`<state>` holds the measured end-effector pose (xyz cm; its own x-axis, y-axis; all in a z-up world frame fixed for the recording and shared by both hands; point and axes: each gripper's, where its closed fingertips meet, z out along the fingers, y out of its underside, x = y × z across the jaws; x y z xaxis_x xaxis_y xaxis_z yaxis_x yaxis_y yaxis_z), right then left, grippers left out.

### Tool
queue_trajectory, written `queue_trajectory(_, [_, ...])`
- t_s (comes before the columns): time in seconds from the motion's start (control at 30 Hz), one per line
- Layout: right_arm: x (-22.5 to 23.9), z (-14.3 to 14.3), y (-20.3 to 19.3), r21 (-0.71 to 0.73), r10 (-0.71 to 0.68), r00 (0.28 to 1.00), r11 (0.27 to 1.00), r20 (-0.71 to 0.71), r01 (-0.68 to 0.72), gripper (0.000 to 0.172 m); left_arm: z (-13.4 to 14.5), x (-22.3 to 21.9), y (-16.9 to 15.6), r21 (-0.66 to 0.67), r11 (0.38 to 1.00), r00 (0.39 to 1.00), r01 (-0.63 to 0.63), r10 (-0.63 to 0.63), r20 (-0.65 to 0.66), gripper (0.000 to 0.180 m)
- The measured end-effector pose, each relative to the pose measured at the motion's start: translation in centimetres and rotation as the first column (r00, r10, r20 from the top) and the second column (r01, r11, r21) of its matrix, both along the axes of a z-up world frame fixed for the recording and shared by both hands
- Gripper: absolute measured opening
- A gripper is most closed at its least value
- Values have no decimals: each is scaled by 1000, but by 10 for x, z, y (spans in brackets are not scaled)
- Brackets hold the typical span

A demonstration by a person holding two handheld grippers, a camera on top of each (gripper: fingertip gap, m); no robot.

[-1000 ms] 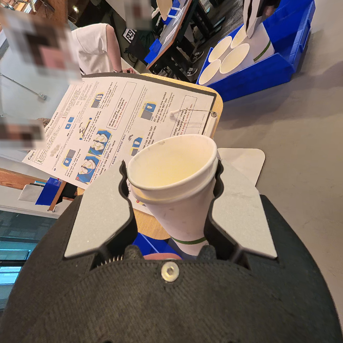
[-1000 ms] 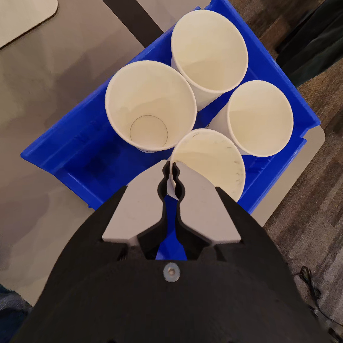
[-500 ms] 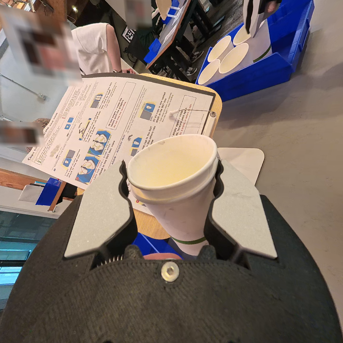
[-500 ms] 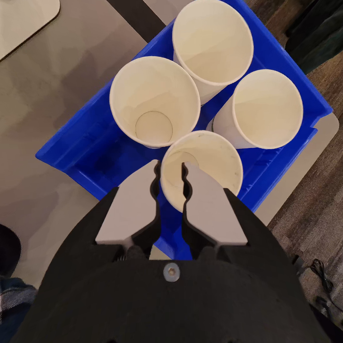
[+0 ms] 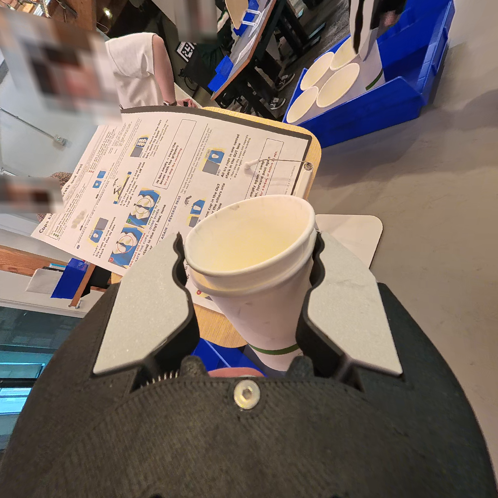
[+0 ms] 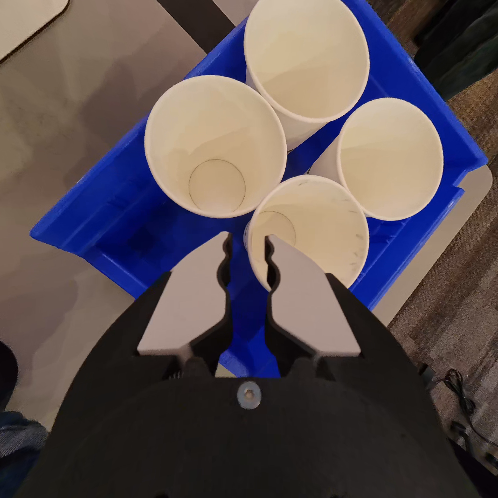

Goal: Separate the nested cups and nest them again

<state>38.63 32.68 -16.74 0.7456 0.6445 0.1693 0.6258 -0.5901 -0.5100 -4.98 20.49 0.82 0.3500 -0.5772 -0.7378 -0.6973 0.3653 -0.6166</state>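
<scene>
The stack's [image 5: 258,291] base is hidden behind the left gripper [image 5: 249,258], which clamps it below the rims, mouth tilted toward 11 o'clock. The right gripper [image 6: 248,242], narrowly parted, straddles a cup's [image 6: 323,231] wall without gripping; four cups stand upright in the bin [image 6: 107,215].

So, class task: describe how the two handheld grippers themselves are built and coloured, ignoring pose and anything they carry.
Both the left gripper and right gripper share one design: a rounded black body with a ribbed, printed texture, a silver hex screw at its centre, and two flat grey fingers with wavy black inner edges. No cables or sleeves show.
</scene>
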Motion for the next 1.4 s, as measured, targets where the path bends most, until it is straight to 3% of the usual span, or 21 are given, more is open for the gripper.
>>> queue_trajectory(0.17, [-4,30,-11,57,-14,998,998,55,11,47,3,-1,-1,-4,1000,1000,5,-5,15,90])
queue_trajectory(0.23, [-28,67,-18,173,49,997,983,55,-58,47,4,0,-4,-23,999,999,31,-30,34,91])
queue_trajectory(0.3, [-75,110,-29,321,197,980,926,42,-200,46,6,2,-9,-51,996,995,69,-66,71,91])
queue_trajectory(0.37, [-136,150,-49,465,394,918,805,44,-368,47,9,3,-14,-82,990,988,114,-104,110,91])
queue_trajectory(0.47, [-240,183,-94,592,682,717,520,148,-616,54,8,5,-20,-141,975,976,174,-152,153,91])
queue_trajectory(0.57, [-326,181,-148,594,855,469,262,222,-760,55,7,8,-26,-184,957,965,227,-195,177,91])
queue_trajectory(0.67, [-375,164,-177,566,902,326,117,283,-816,53,1,10,-31,-217,943,962,253,-220,163,91])
queue_trajectory(0.77, [-397,149,-187,542,922,255,61,291,-838,46,-6,13,-34,-245,933,962,263,-236,135,91])
queue_trajectory(0.9, [-410,137,-187,520,919,232,35,319,-853,39,-18,19,-39,-280,918,960,281,-265,94,91])
queue_trajectory(1.03, [-414,128,-190,490,918,200,7,342,-872,9,-23,25,-44,-305,900,950,311,-296,95,91])
queue_trajectory(1.3, [-408,135,-191,508,922,187,-13,340,-862,3,-17,25,-45,-295,896,942,332,-303,141,94])
queue_trajectory(1.4, [-402,145,-190,543,927,195,-11,320,-840,3,-21,19,-39,-321,896,951,306,-276,138,106])
